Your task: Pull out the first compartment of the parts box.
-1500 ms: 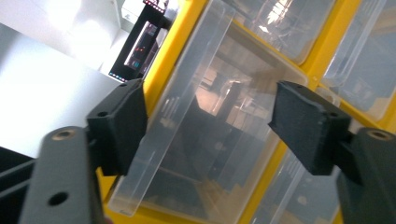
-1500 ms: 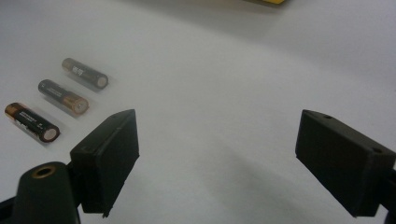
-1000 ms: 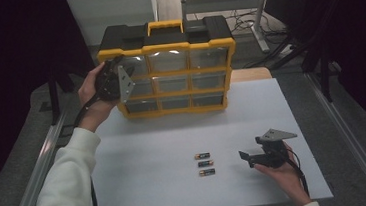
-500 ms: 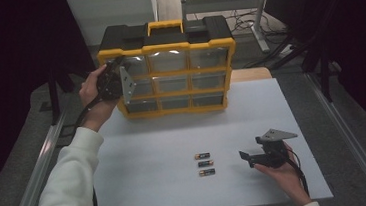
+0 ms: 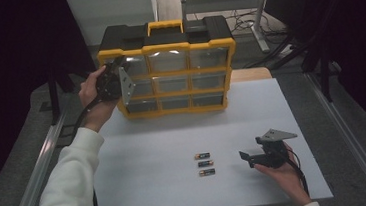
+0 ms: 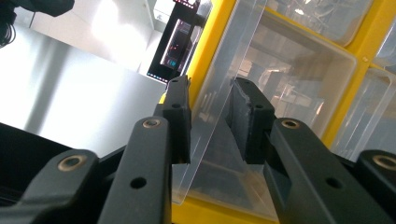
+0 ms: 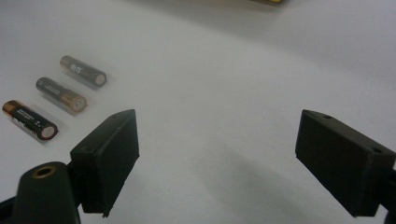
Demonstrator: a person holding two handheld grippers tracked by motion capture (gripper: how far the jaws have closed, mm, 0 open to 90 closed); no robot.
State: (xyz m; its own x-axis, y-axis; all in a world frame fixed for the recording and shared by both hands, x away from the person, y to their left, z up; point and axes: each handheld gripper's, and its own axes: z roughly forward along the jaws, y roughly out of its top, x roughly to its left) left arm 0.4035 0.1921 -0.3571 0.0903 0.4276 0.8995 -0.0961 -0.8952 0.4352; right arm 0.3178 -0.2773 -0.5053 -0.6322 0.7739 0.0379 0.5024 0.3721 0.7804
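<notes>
My left gripper (image 6: 212,121) has just squeezed in on the clear drawer (image 6: 224,116) at the box's (image 5: 166,49) left side, so I can likely pull it out now. The batteries (image 5: 204,164) wait mid-table. My right gripper (image 7: 219,163) stays spread wide beside them.

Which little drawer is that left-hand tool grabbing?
Find the yellow-framed organiser box with a black top at the table's far edge. Its clear plastic drawers form a grid; the left gripper has just closed on the top-left drawer, the one tilted outward.
</notes>
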